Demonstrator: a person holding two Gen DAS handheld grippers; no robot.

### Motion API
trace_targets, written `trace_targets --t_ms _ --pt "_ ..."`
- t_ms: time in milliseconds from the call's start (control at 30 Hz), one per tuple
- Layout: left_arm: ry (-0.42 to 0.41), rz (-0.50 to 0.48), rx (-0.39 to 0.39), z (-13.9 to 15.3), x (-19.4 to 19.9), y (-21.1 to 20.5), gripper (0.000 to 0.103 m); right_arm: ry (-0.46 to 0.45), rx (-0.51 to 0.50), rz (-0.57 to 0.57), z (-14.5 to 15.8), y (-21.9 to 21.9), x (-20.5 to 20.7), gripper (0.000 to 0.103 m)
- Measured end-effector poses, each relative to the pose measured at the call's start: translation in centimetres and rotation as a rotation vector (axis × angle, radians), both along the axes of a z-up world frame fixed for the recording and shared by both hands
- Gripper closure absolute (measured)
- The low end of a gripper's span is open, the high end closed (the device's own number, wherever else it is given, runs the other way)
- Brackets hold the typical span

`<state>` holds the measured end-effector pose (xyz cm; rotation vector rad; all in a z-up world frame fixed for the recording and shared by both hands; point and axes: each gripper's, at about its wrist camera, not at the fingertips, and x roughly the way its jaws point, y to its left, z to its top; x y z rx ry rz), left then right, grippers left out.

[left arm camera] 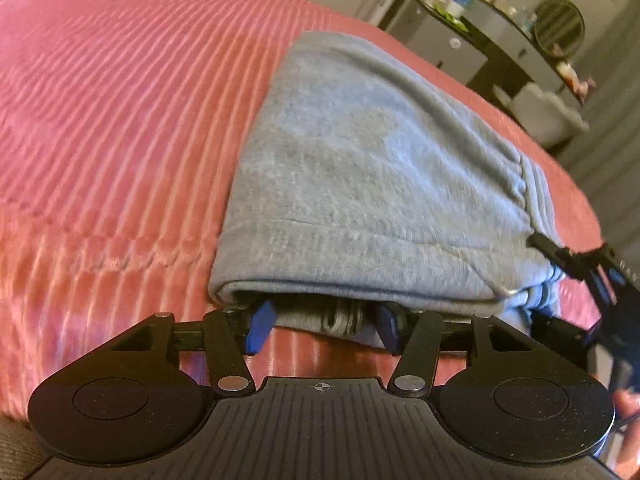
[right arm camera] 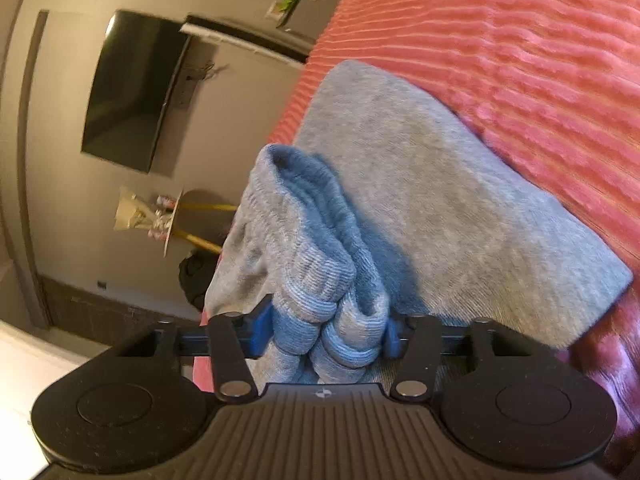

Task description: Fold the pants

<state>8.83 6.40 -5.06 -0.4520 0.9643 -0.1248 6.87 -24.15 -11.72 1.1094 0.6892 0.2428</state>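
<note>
**Grey sweatpants folded on a pink ribbed bedspread**

No readable writing. The left gripper (left arm camera: 324, 326) stands wide at the sweatpants' (left arm camera: 360, 168) near edge on the bedspread (left arm camera: 120, 120). Only the right wrist view shows the right gripper (right arm camera: 326, 332) clamping bunched ribbed waistband, plus a wall-mounted TV (right arm camera: 136, 92).

— What are the pants (left arm camera: 372, 168) looking like?

— They are soft and light gray-blue, and they are lying folded in layers on the pink striped blanket (left arm camera: 120, 120), close to its edge.

— How are they sitting there?

— The top layer is lying flat and smooth. At the near edge of the blanket, the fold is gaping a little, and ribbed cloth is peeking out from under it.

— And the other end?

— The ribbed waistband (right arm camera: 320, 292) is bunching up in thick folds, lifting off the blanket.
</note>
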Motion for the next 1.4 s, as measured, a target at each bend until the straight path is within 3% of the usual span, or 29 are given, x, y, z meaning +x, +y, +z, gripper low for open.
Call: trace_targets --t_ms 167,267,333,400,567,733,867,1233,1333,1400 --pt "-0.007 -0.003 0.011 -0.1 -0.3 0.1 0.043 0.016 0.108 -0.037 -0.7 -0.1 1.0 0.044" --pt "-0.008 -0.003 0.019 -0.1 0.0 -0.3 0.043 0.031 0.080 -0.042 0.1 0.7 1.6 0.039" --pt "-0.016 -0.004 0.031 -0.1 -0.2 -0.4 0.043 0.036 -0.027 -0.021 1.6 1.7 1.9 0.059" --pt "-0.027 -0.010 0.058 0.0 -0.5 -0.6 0.042 -0.001 -0.100 -0.005 3.8 2.6 1.7 0.060" --pt "-0.053 -0.023 0.111 0.6 -0.8 -1.4 0.043 -0.179 -0.139 0.012 10.1 4.1 0.0 0.061" --pt "-0.078 -0.009 0.108 1.0 -1.1 -1.3 0.056 -0.259 -0.147 0.016 13.5 3.9 -0.7 0.061" --pt "-0.098 0.031 0.088 1.4 -1.7 -0.3 0.085 -0.232 -0.129 -0.039 13.1 2.1 -1.4 0.061" --pt "-0.075 0.045 0.045 1.4 -1.3 0.4 0.086 -0.121 -0.183 -0.092 9.0 -0.4 -2.0 0.061" --pt "-0.054 0.033 0.034 1.2 -1.4 0.5 0.082 -0.099 -0.223 -0.092 8.4 -0.5 -2.1 0.060" --pt "-0.059 0.024 0.033 1.4 -1.8 0.5 0.077 -0.047 -0.259 -0.094 7.6 -0.8 -2.1 0.050"
